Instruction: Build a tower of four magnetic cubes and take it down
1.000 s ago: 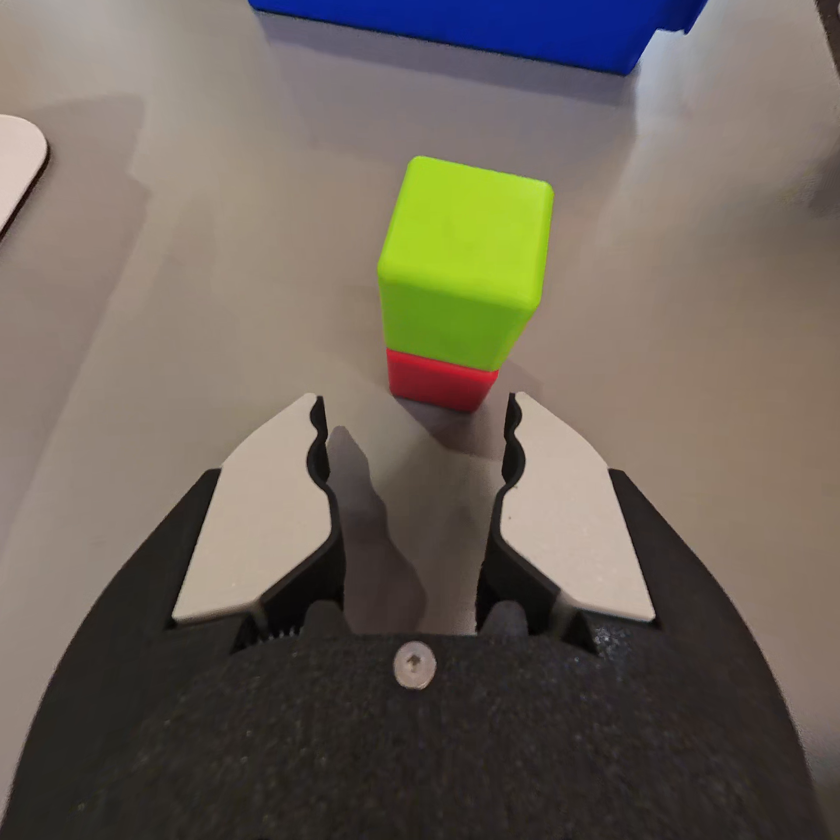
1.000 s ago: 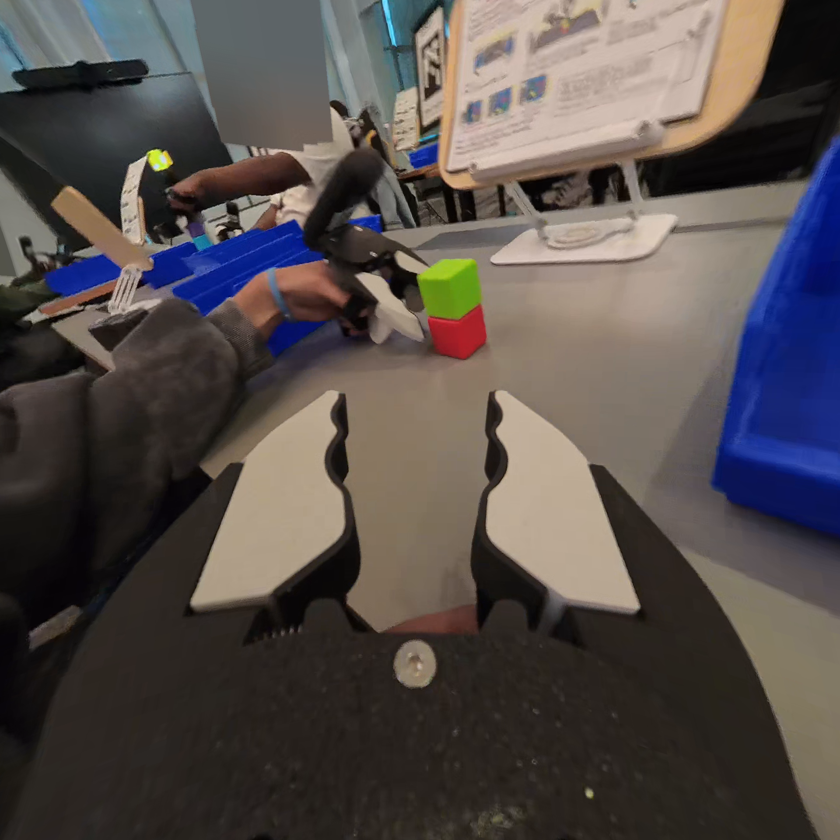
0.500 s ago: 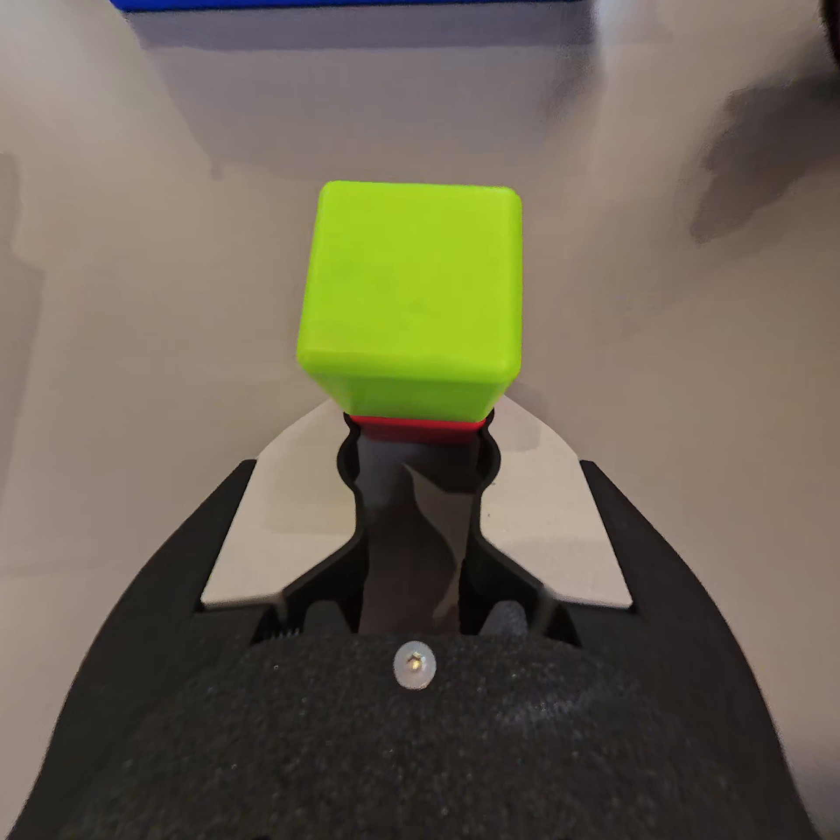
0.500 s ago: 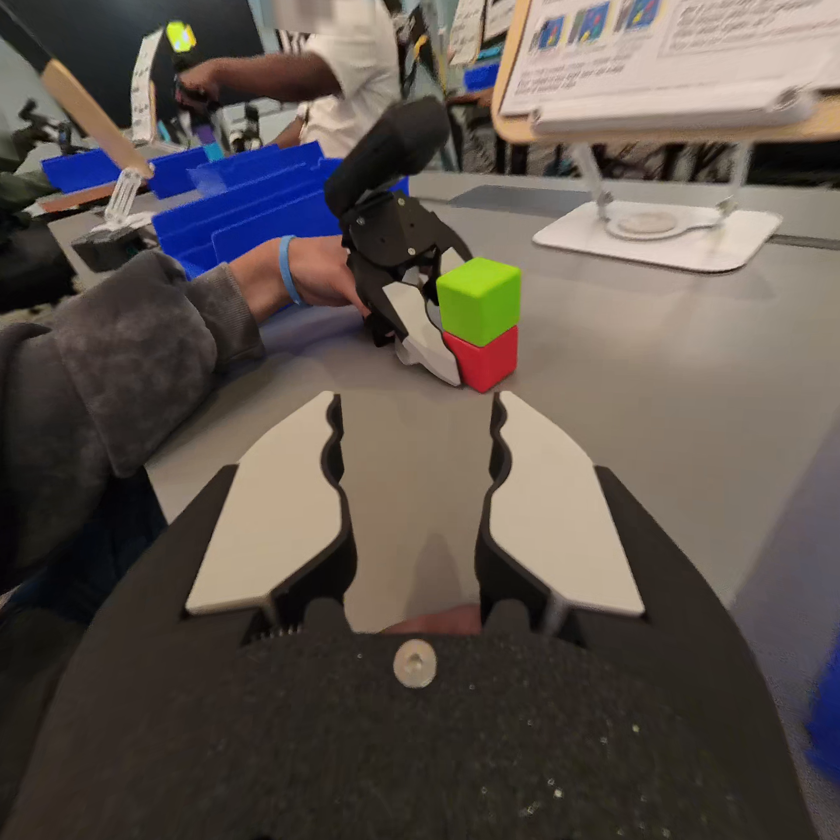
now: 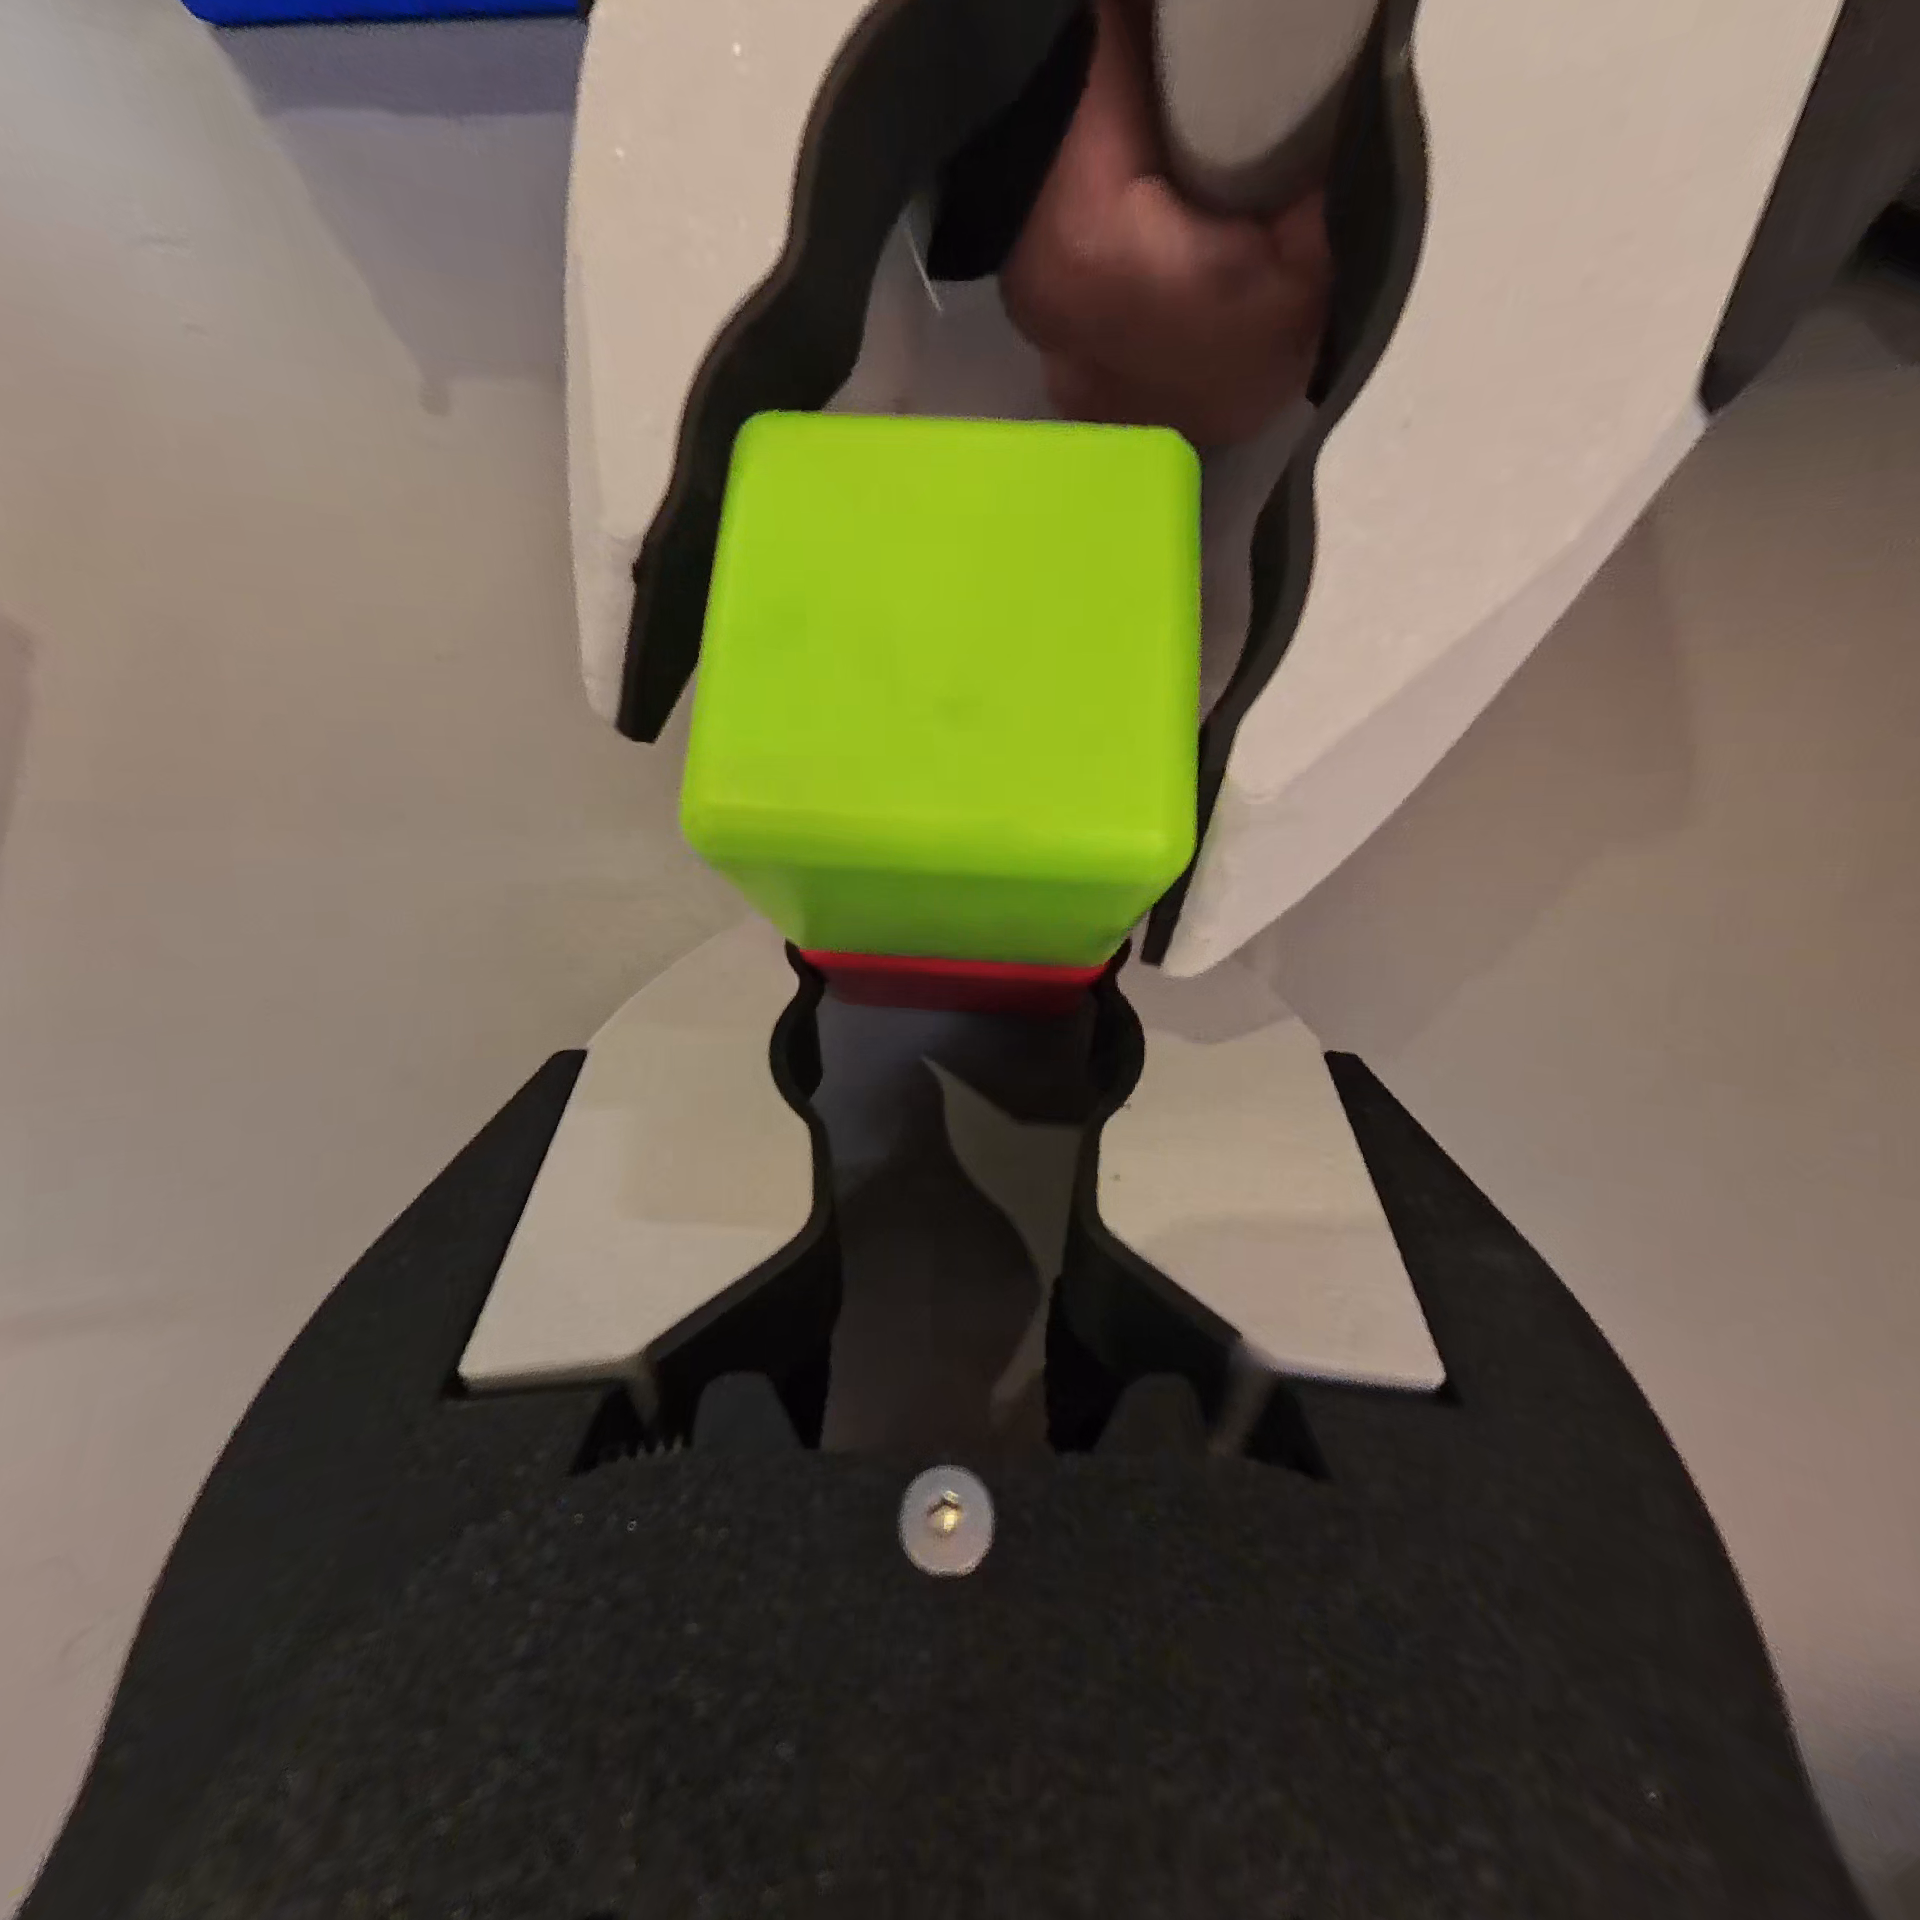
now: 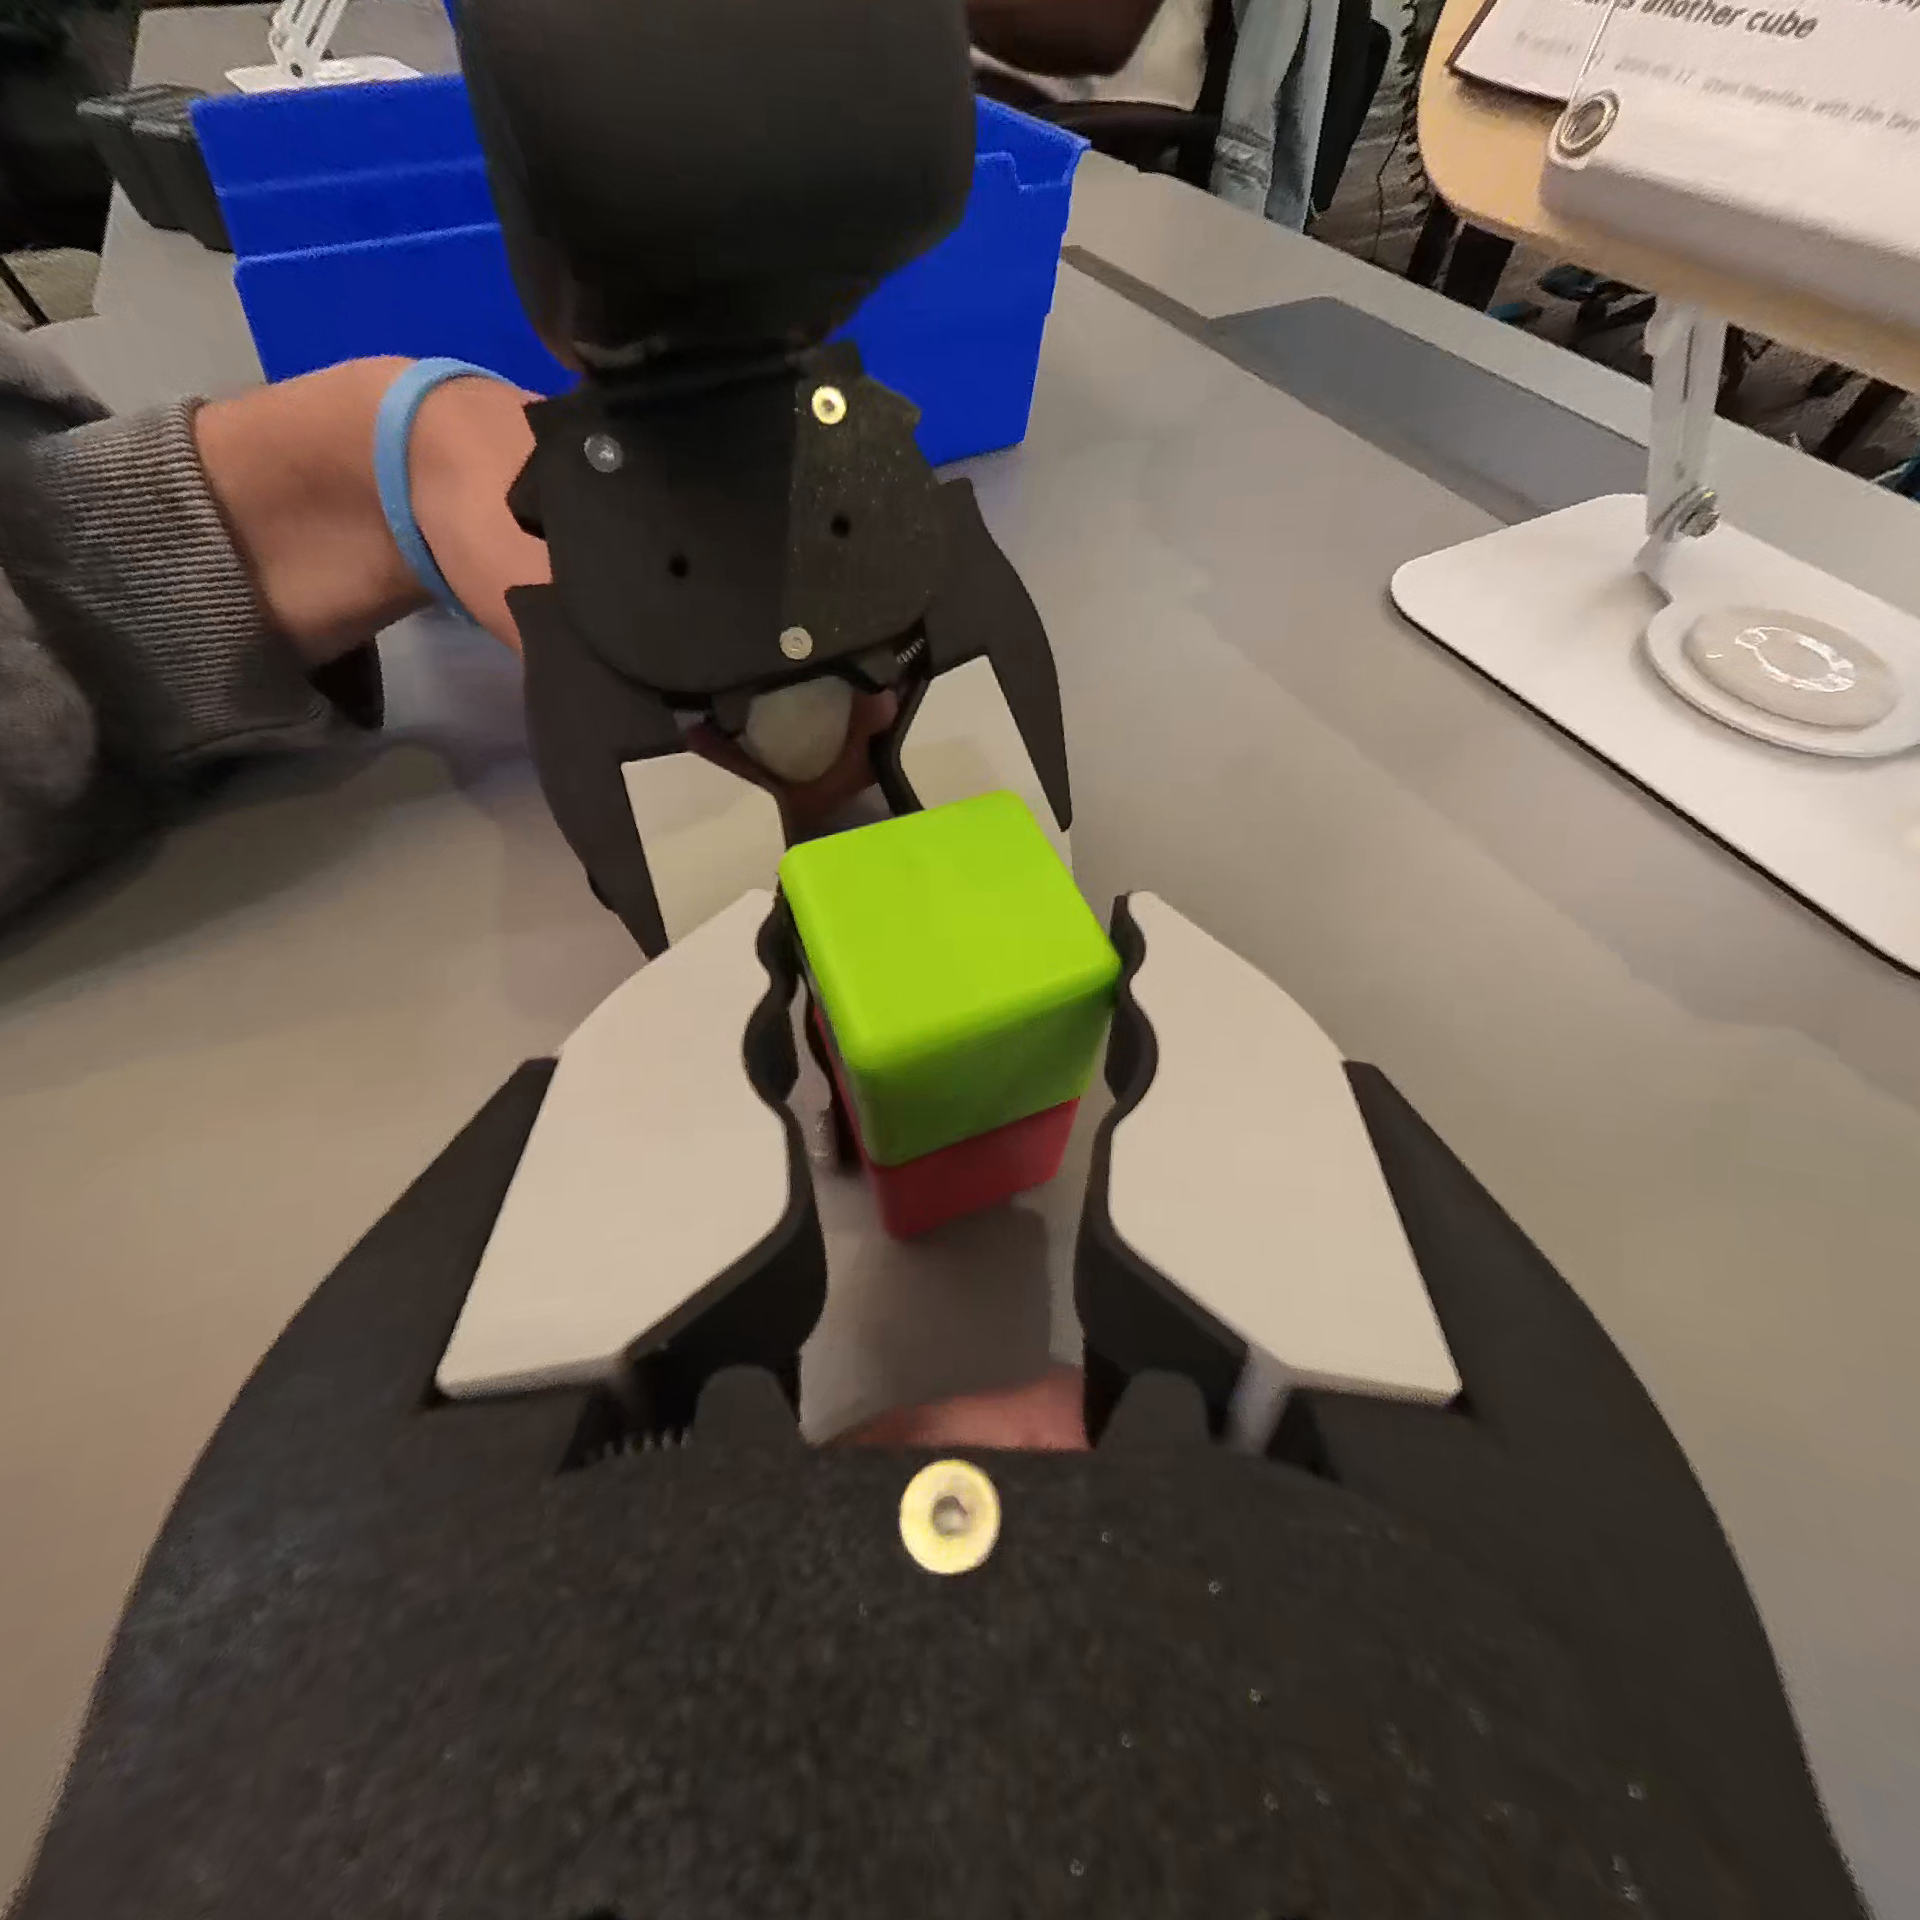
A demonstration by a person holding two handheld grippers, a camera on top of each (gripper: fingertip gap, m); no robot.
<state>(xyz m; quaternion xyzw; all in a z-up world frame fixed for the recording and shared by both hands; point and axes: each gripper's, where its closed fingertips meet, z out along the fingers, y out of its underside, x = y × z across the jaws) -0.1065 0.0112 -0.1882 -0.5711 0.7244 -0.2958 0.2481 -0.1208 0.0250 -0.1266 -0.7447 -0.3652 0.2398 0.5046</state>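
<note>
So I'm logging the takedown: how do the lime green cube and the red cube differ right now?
The lime green cube sits on top; the red cube rests on the grey table beneath it. The right gripper brackets the green cube; the left gripper holds the red one. The green shows fully, the red is mostly hidden. Both look alike in shape and size.

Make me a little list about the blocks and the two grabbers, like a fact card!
stack: green cube sitting on red cube, two high
stack place: grey table
left gripper: jaws closed on the red cube at the bottom
right gripper: jaws on either side of the green cube; whether they press it cannot be told
other cubes: none in view
behind: blue bin, white stand base
tower step: looks like taking apart, top cube next, though that is a guess
</note>
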